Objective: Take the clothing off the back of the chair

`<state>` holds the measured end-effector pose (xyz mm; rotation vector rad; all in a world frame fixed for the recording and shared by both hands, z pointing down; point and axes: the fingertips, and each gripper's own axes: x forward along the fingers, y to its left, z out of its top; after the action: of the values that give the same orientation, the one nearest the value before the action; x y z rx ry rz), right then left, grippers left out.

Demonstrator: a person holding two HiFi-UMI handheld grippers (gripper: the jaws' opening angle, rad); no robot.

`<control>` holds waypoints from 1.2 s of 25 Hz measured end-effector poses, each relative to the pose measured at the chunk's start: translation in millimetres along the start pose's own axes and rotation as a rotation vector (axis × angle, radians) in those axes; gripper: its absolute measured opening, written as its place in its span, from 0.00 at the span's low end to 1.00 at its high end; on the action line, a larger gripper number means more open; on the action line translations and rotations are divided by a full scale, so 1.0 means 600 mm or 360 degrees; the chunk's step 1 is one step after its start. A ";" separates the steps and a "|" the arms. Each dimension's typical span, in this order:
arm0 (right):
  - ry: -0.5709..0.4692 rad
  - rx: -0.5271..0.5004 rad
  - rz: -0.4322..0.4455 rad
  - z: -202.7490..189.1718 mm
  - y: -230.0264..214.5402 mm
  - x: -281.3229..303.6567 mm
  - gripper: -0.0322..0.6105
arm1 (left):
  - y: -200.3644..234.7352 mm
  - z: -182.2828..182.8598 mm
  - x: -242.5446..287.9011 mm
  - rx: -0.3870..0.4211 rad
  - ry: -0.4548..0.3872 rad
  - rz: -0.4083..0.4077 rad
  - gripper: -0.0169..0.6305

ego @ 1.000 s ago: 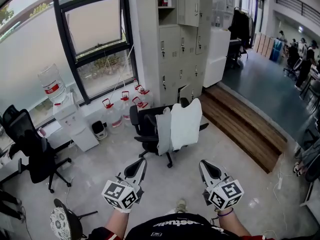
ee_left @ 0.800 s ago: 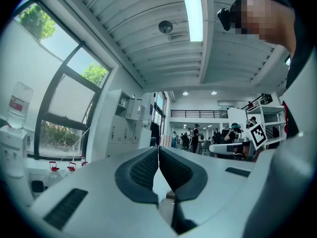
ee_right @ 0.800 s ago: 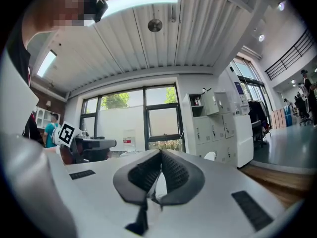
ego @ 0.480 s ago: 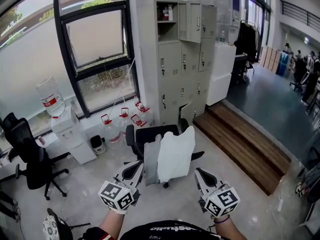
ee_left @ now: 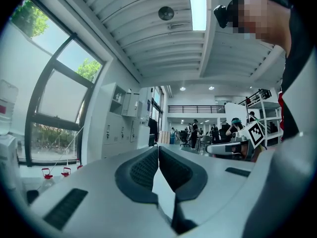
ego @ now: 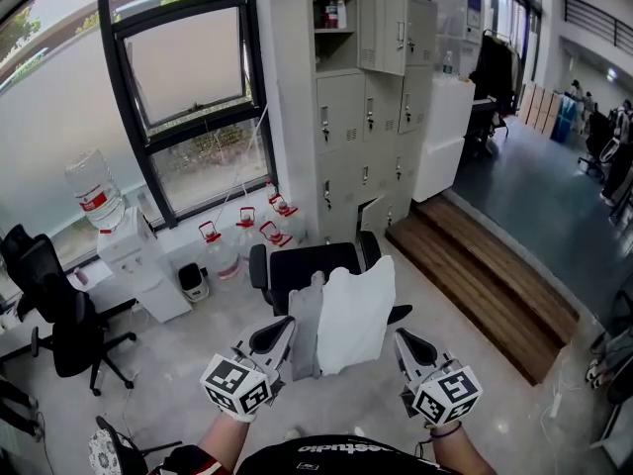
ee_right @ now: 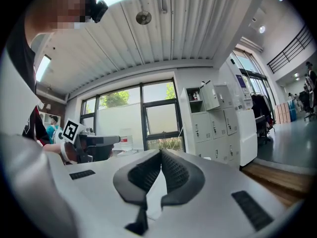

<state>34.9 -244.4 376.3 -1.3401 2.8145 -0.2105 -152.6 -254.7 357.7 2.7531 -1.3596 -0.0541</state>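
White clothing (ego: 354, 313), long axis near-vertical

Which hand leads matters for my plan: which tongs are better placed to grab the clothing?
Left, narrowly: left tongs appear right at the edge of the clothing; right tongs sit slightly clear. Both are shut.

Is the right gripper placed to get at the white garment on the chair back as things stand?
Probably yes: the white garment hangs over the office chair's back, facing the right gripper, with nothing between them. Its jaws are shut and must open first.
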 end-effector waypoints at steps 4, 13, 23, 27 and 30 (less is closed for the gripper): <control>-0.0003 -0.0008 -0.0023 0.000 0.014 0.034 0.07 | 0.038 0.009 -0.003 0.0003 -0.0019 -0.0025 0.06; 0.0002 -0.0038 -0.0015 -0.001 0.053 0.085 0.31 | 0.091 0.004 -0.009 -0.0021 -0.0015 -0.0080 0.06; 0.0055 -0.0041 0.0001 -0.026 0.065 0.131 0.67 | 0.115 -0.004 -0.012 -0.0036 -0.0020 -0.0112 0.06; 0.0139 -0.0033 0.0018 -0.060 0.062 0.156 0.68 | 0.122 -0.017 -0.012 -0.0056 -0.0004 -0.0111 0.06; 0.0209 -0.0024 0.0021 -0.090 0.055 0.179 0.69 | 0.127 -0.023 -0.012 -0.0065 0.0005 -0.0103 0.06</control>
<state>-62.4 -300.8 430.3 -1.3590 2.9363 -0.2878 -216.5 -294.5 377.3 2.7619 -1.2539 -0.0799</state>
